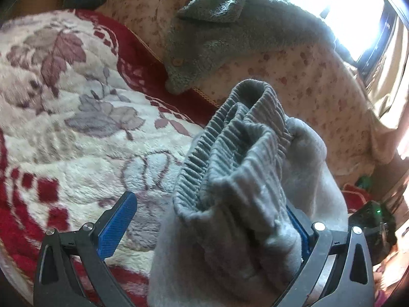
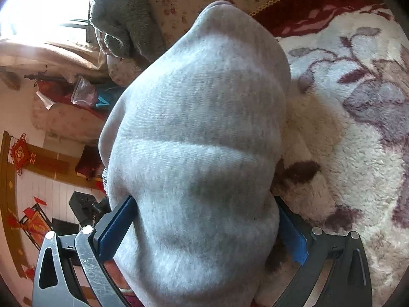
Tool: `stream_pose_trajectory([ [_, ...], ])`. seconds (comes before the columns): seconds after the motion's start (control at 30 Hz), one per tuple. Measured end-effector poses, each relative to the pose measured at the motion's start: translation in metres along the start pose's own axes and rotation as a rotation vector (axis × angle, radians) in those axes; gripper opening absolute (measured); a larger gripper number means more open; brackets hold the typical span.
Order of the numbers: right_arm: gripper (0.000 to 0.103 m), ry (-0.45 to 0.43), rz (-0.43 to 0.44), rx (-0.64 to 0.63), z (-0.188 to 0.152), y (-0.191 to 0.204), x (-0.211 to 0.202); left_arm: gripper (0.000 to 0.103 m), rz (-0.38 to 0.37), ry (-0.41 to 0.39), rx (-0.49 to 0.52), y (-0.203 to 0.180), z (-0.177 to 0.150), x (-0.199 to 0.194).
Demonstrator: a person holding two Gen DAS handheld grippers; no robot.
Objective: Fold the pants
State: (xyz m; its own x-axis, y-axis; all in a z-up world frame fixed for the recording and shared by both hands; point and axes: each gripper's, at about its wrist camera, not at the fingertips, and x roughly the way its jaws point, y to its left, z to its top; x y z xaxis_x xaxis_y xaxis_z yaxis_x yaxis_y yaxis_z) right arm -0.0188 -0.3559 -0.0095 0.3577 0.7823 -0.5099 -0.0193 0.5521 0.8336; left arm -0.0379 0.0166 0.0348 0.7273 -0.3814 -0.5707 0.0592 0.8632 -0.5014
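Left wrist view: my left gripper (image 1: 207, 227) stands wide apart, the grey pants (image 1: 245, 179) slumped against one pad, waistband bunched, over the floral blanket (image 1: 76, 97). My right gripper (image 2: 204, 227) brackets the pants' bulk; whether it clamps, I cannot tell.

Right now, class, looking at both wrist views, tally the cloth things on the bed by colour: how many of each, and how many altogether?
Light grey: 1, the pants
Dark grey-green: 1, the knitted sweater
Cream and red: 1, the leaf-patterned blanket
Cream with reddish spots: 1, the quilt
Total: 4
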Motion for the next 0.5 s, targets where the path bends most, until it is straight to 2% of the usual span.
stream_pose_trajectory([
  [0.2, 0.103, -0.016, 0.012, -0.011, 0.001, 0.002, 0.005, 0.103, -0.118, 0.029, -0.129, 0.015, -0.01, 0.013],
  [0.47, 0.103, -0.019, -0.001, -0.013, 0.001, 0.002, 0.005, 0.103, -0.059, 0.026, -0.067, 0.001, -0.009, 0.009],
  [0.5, 0.103, -0.021, -0.003, -0.016, 0.001, 0.003, 0.005, 0.101, -0.052, 0.025, -0.059, -0.001, -0.01, 0.008],
])
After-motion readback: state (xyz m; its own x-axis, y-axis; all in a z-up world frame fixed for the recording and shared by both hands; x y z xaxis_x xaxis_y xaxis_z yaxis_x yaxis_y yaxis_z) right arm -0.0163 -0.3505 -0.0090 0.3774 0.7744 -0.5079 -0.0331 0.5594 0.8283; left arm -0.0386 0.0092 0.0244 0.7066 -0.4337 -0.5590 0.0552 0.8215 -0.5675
